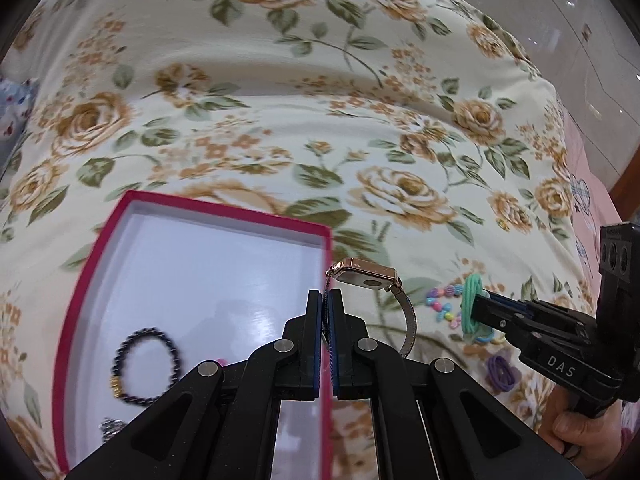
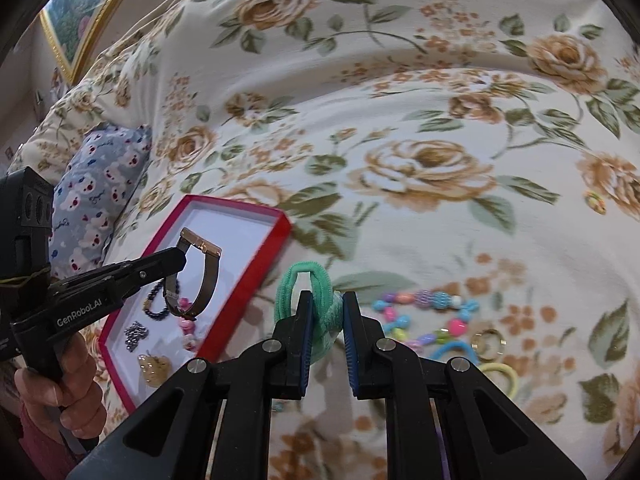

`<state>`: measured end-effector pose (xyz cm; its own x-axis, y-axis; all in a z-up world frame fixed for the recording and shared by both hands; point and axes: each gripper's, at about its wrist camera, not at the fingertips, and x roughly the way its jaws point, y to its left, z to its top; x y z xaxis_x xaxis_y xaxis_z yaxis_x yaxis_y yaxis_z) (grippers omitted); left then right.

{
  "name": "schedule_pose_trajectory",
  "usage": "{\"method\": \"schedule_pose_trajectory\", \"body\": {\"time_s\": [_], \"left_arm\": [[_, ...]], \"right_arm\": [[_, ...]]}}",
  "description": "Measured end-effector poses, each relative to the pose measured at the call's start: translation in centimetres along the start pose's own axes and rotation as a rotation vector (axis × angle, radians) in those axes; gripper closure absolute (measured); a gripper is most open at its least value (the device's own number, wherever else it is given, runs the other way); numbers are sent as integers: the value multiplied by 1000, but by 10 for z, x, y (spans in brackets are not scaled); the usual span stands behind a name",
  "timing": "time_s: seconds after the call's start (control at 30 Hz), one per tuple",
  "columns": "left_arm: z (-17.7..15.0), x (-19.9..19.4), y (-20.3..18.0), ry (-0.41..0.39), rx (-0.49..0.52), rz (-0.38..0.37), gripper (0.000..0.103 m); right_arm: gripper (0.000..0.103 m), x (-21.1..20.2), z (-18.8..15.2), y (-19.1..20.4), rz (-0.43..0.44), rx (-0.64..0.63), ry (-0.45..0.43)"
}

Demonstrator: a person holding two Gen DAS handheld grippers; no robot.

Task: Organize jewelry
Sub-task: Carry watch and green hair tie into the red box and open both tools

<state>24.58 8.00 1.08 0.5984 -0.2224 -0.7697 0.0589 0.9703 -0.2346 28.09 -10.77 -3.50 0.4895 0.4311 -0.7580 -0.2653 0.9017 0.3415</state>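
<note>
**Both claws loaded above the flowered bed**

Here, going left to right, the red-rimmed box (image 1: 100, 256) lies open on the floral bedspread (image 1: 280, 100), its white floor mostly bare toward the far rim. Near its close end lie a dark beaded bracelet (image 1: 146, 368) and a small silvery piece (image 1: 110, 430); the right wrist view also shows a pink beaded item (image 2: 188, 326) and a pale amber piece (image 2: 154, 366) there. The box's right rim runs just under the left gripper (image 1: 328, 300), whose jaws are pressed together on the mesh strap of a rose-gold watch (image 1: 366, 276). The watch hangs in the air, its case above the rim and the rest of its strap looping down outside it.

Right of the box, a stretch of plain bedspread stays free before the loose pile: a colourful bead string (image 1: 442, 304), a purple hair tie (image 1: 502, 372), and in the right wrist view a blue tie (image 2: 454, 350), a yellow tie (image 2: 496, 372) and a gold ring (image 2: 488, 340). The right gripper (image 2: 324, 312) is clamped on a green hair tie (image 2: 306, 280), lifted clear of the bed.

Readable writing: "DAS" on the right gripper's body, "GenRobot.AI" on the left's. The far bedspread is open and unobstructed.
</note>
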Motion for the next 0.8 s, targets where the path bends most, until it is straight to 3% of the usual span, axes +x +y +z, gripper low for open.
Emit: {"method": "schedule_pose_trajectory", "body": {"time_s": [0.5, 0.8], "left_arm": [[-3, -21, 57, -14, -85, 75, 101], [7, -8, 87, -14, -132, 129, 101]], "right_arm": [[89, 32, 11, 70, 83, -112, 39], [89, 69, 21, 102, 106, -175, 83]]}}
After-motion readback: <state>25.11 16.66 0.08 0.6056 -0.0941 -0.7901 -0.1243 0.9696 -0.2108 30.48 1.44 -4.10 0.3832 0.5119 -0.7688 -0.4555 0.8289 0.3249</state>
